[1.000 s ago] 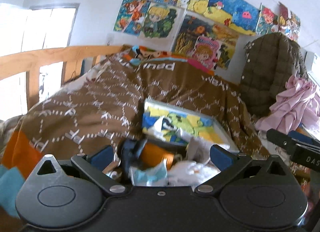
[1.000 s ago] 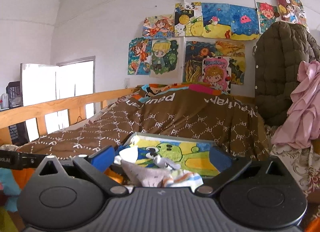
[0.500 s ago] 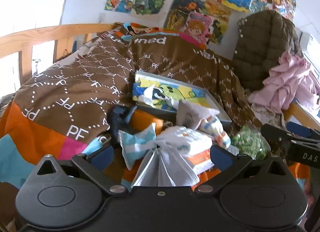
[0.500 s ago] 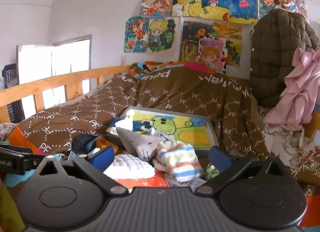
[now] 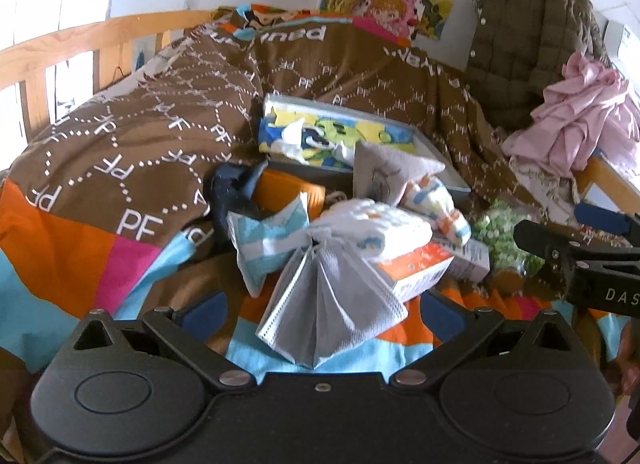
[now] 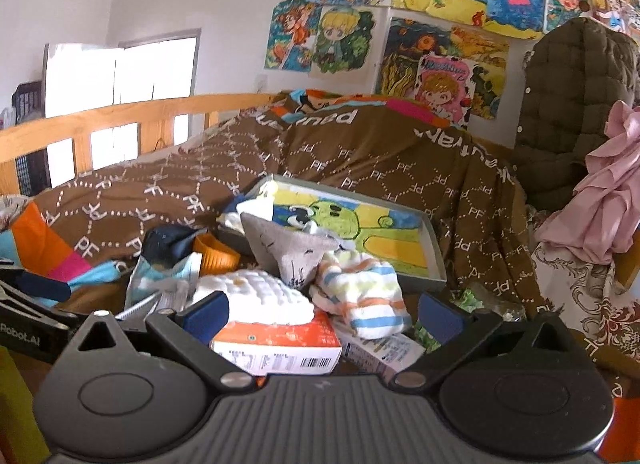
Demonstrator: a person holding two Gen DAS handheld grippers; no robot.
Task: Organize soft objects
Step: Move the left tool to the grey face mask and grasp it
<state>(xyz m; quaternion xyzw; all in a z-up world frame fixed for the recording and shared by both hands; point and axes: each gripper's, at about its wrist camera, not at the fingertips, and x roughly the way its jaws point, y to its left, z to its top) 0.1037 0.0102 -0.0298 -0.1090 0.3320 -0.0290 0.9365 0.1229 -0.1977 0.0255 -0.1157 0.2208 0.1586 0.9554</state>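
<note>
Both tools are spread wide here, nothing between the fingers of either one. The left tool [image 5: 318, 310] hangs over a grey pleated face mask [image 5: 328, 308], which lies fanned out on the bed's blanket [image 5: 132, 144], just in front of the orange-and-white box [image 6: 276, 344]. That box is our landmark: on top of it sits a white quilted cloth [image 6: 256, 296]. To the box's right, a striped sock [image 6: 364, 296] in orange, blue and yellow leans against it, with a second, paler carton [image 6: 380, 352] under the sock. Behind the box, a grey patterned cloth [image 6: 288, 252] stands up in a peak, and beyond that lies a shallow tray [image 6: 434, 248] with a green cartoon picture inside. To the box's left, a light blue striped cloth [image 5: 268, 236], then an orange cup [image 6: 214, 256] and a dark navy bundle [image 6: 168, 242]. The right tool [image 6: 322, 316] hovers directly over the box, fingers either side of it, not touching.
</note>
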